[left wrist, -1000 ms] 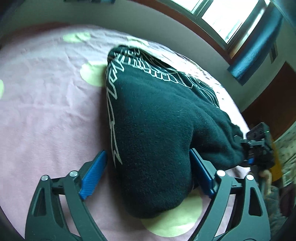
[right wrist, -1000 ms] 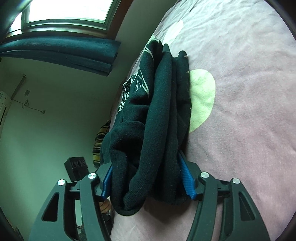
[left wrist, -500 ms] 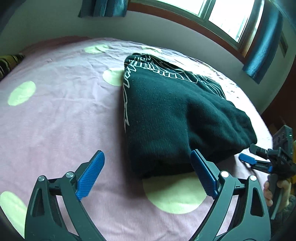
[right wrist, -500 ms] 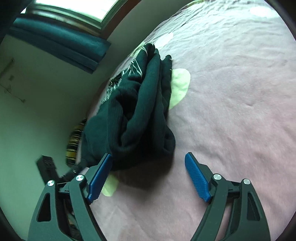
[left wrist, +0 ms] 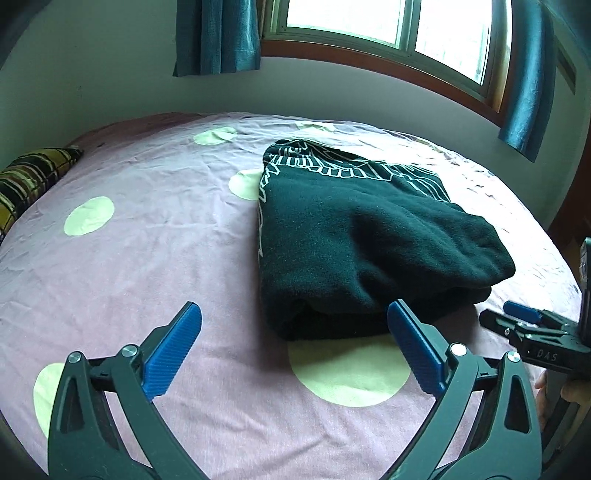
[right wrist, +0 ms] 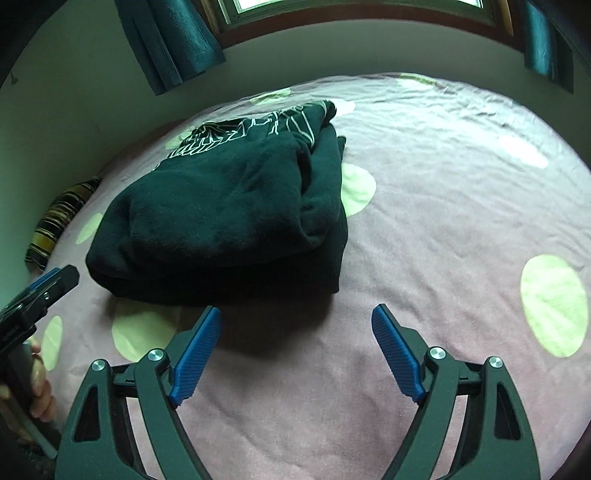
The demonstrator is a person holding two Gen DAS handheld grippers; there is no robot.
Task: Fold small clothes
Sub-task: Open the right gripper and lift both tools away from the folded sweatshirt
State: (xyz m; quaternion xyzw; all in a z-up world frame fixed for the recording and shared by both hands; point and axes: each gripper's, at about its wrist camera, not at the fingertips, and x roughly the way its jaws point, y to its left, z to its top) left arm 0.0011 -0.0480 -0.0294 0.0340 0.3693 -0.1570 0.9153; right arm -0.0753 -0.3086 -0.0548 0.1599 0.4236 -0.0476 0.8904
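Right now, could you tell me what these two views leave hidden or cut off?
- Dark green sweater: its underside and inner layers are hidden by its own fold, in both views.
- Right gripper: cut off by the left wrist view's right edge.
- Striped pillow: cut by the left edge.
- Window: mostly above the right wrist view's frame.

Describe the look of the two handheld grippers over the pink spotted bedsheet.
Both the left gripper and the right gripper have dark grey plastic arms with triangular cut-outs, round silver pivot screws and ribbed blue pads on the fingers. Seen from the left wrist view, the right gripper's body carries small pale lettering. No cables or sleeves show.
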